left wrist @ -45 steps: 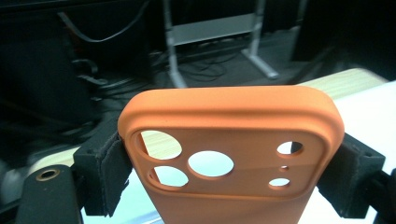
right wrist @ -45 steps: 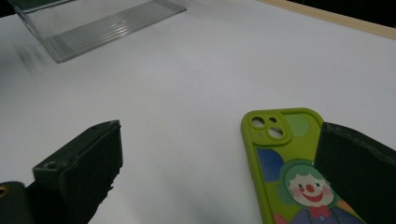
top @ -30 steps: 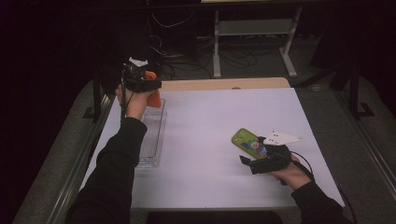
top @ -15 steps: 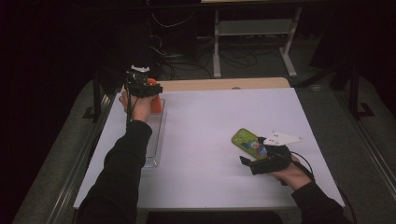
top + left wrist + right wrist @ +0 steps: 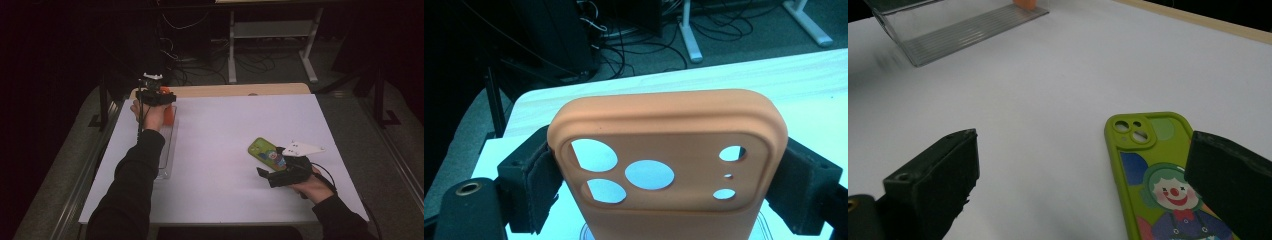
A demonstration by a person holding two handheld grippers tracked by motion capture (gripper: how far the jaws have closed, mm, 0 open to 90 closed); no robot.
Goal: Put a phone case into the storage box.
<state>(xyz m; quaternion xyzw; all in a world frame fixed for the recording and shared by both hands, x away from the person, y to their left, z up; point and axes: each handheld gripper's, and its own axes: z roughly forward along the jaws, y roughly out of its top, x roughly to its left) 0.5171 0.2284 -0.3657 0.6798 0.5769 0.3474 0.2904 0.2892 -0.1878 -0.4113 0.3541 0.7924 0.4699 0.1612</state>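
Observation:
An orange phone case (image 5: 664,150) with camera cut-outs stands upright between the padded jaws of my left gripper (image 5: 669,172), which is shut on its two sides. In the high view this left gripper (image 5: 155,96) holds the orange case (image 5: 169,115) over the far end of a clear tray (image 5: 167,150). A green phone case (image 5: 265,151) with a clown picture lies flat on the white table. My right gripper (image 5: 271,169) rests just on its near side, open. In the right gripper view the green case (image 5: 1158,175) lies ahead by the right jaw of the right gripper (image 5: 1083,170).
The white sheet (image 5: 225,135) covers the table, with a wooden strip (image 5: 240,90) along its far edge. The clear ribbed tray (image 5: 963,25) lies along the left side. Cables and a white stand (image 5: 270,45) are on the dark floor beyond.
My left gripper has come down and slightly nearer with the orange case, over the tray's far end. The right gripper and the green case have stayed put.

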